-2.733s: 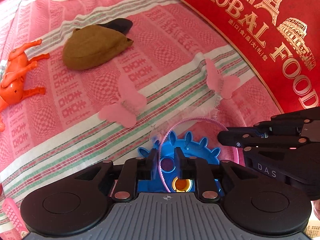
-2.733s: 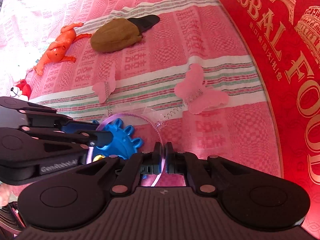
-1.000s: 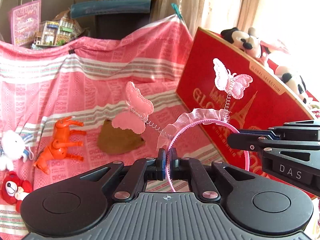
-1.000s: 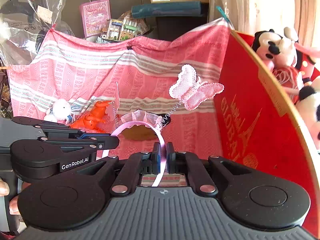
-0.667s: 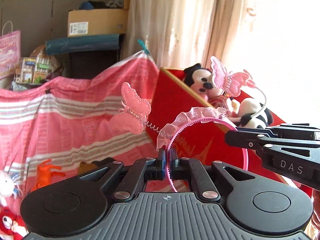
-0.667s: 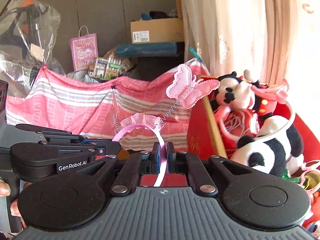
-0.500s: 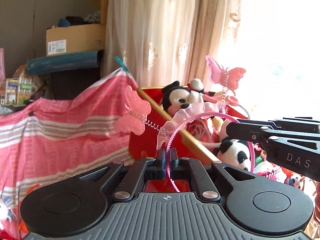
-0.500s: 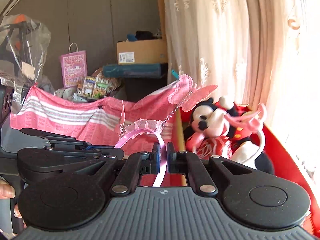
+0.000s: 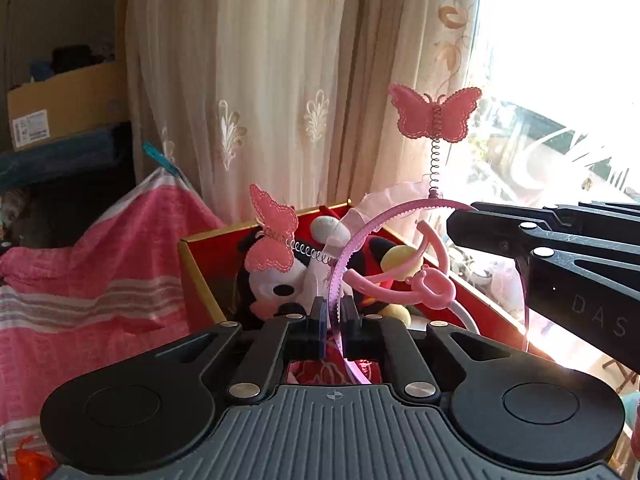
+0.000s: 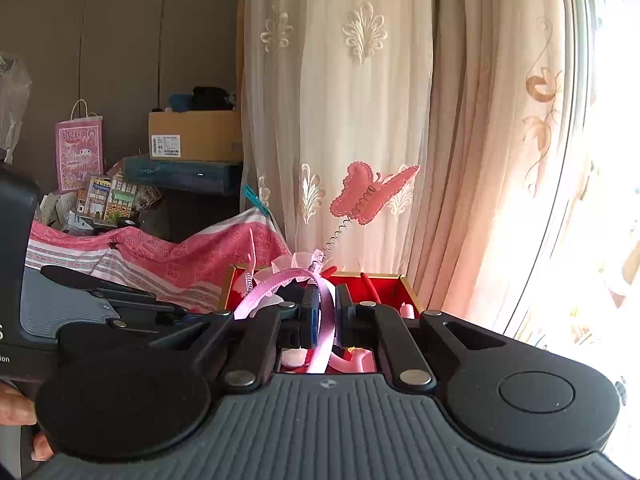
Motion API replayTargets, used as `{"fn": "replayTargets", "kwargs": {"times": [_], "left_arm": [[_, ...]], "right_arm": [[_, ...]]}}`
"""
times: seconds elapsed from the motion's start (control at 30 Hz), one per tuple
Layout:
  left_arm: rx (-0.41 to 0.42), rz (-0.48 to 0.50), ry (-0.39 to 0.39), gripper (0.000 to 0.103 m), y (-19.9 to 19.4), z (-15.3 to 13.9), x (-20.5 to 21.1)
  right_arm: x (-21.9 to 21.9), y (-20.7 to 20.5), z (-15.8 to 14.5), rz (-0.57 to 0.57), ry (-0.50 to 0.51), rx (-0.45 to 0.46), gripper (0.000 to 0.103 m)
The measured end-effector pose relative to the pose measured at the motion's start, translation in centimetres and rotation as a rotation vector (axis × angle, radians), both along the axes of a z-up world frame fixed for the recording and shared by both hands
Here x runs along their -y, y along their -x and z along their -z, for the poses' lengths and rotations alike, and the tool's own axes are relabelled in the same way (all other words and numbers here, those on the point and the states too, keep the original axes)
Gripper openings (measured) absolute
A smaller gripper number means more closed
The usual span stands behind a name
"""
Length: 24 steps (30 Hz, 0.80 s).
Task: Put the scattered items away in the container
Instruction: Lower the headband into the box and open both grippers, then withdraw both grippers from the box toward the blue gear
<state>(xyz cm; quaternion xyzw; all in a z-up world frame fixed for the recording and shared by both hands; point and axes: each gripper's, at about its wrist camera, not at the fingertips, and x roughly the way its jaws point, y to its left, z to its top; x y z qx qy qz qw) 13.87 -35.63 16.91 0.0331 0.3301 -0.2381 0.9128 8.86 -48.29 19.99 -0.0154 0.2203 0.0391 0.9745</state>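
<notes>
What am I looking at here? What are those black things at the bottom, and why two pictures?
Each picture comes from a camera mounted on a hand-held claw; a person carries one in each hand, with no robot arm. The black shapes at the bottom are the claw's own body and two fingers. The left claw and the right claw are both shut on a pink headband, one at each end, with butterflies on springs. They hold it over an open red box, where a Mickey plush and other toys lie. A pink striped cloth lies to the left, curtains behind.
</notes>
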Motion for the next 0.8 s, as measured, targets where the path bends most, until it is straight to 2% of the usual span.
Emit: {"fn": "replayTargets", "kwargs": {"times": [0.03,0.07,0.1,0.13,0.2,0.27,0.33,0.47,0.57,0.8], "left_arm": [[-0.029,-0.015,-0.005,0.04,-0.5,0.7,0.1],[-0.046,-0.04,-0.01,0.068,-0.9,1.5,-0.2],[-0.043,-0.06,-0.009,0.085,-0.8,2.0,-0.6],[-0.029,-0.082,-0.009,0.09,-0.6,2.3,-1.2],[-0.012,-0.096,-0.021,0.091,-0.7,2.3,-1.6],[-0.022,-0.092,-0.022,0.092,-1.0,2.1,-1.8],[-0.026,-0.087,-0.022,0.095,-0.9,2.0,-1.8],[-0.005,-0.093,-0.064,0.096,-1.0,2.1,-1.3],[-0.004,-0.087,-0.056,0.096,-0.6,1.8,-1.6],[0.0,-0.073,-0.059,0.096,0.4,1.4,-2.1]], "right_arm": [[0.3,-0.5,0.4,0.006,-0.015,-0.02,0.024],[0.7,-0.9,0.8,0.023,-0.03,-0.027,0.052],[1.1,-0.9,1.1,0.041,-0.045,-0.02,0.063],[1.3,-0.9,1.3,0.047,-0.054,-0.011,0.068],[1.8,-0.8,1.6,0.05,-0.071,-0.008,0.067],[2.2,-0.8,1.9,0.063,-0.081,-0.012,0.075],[2.4,-0.8,2.3,0.074,-0.082,-0.019,0.079],[2.0,-1.2,2.7,0.083,-0.064,-0.037,0.08],[2.2,-0.5,2.4,0.086,-0.078,-0.02,0.084],[1.7,0.4,2.4,0.095,-0.076,-0.03,0.088]]}}
